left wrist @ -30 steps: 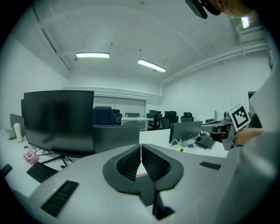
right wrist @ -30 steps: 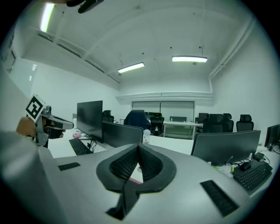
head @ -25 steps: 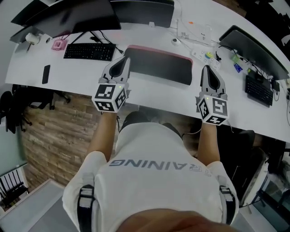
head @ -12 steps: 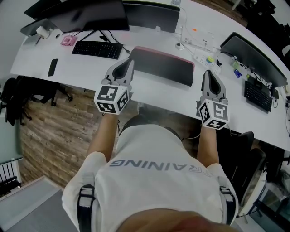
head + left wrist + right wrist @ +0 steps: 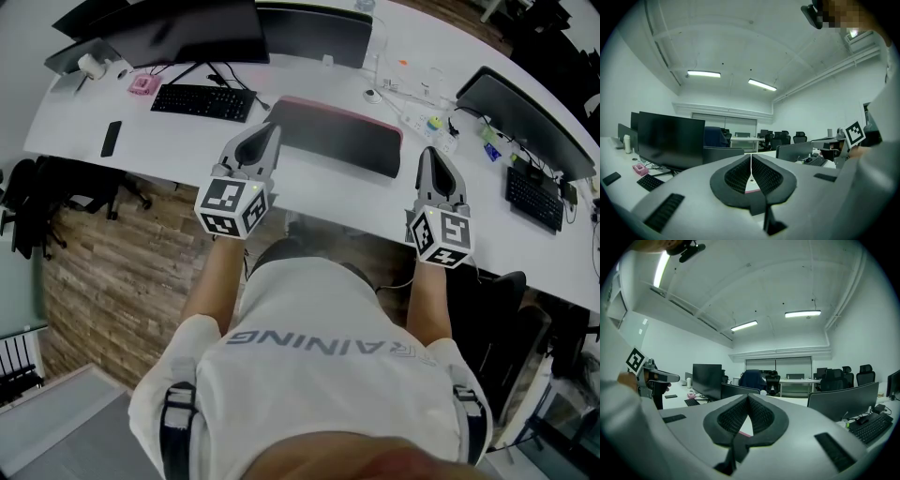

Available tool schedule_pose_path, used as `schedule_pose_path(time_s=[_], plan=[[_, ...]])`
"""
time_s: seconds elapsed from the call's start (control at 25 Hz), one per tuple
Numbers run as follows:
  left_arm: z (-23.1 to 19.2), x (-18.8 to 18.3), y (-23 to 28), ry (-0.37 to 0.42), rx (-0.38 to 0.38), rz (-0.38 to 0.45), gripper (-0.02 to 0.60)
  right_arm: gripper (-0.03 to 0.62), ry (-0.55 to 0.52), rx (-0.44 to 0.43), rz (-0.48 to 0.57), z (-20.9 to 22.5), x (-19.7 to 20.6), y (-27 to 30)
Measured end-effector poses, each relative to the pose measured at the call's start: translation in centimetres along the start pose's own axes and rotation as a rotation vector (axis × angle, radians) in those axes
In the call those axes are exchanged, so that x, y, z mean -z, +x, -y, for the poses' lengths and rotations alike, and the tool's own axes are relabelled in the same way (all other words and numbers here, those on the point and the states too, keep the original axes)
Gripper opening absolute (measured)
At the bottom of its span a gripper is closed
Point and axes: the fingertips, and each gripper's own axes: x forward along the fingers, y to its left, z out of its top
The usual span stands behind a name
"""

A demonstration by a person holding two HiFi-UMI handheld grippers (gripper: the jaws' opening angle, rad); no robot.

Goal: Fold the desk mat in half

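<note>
with the left gripper (image 5: 266,134) and right gripper (image 5: 433,153) both closed on nothing, the seemingly doubled-over desk mat (image 5: 333,139) lies unpinned between them on the white desk (image 5: 319,199), so its upper layer may unfold or slide askew

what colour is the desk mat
The mat is dark grey with a pink far edge; the head view shows it best.
</note>
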Motion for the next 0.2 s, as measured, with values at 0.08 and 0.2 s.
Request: schedule_pose_path(time_s=[0.08,0.2], plan=[[0.21,-0.01,0.20,0.002,0.007,0.000,0.034,0.022,0.002,0.001,-0.003,0.10,0.11,0.06],[0.28,0.03,0.45,0.002,0.011,-0.002,0.035,0.023,0.005,0.001,-0.005,0.15,0.24,0.17]])
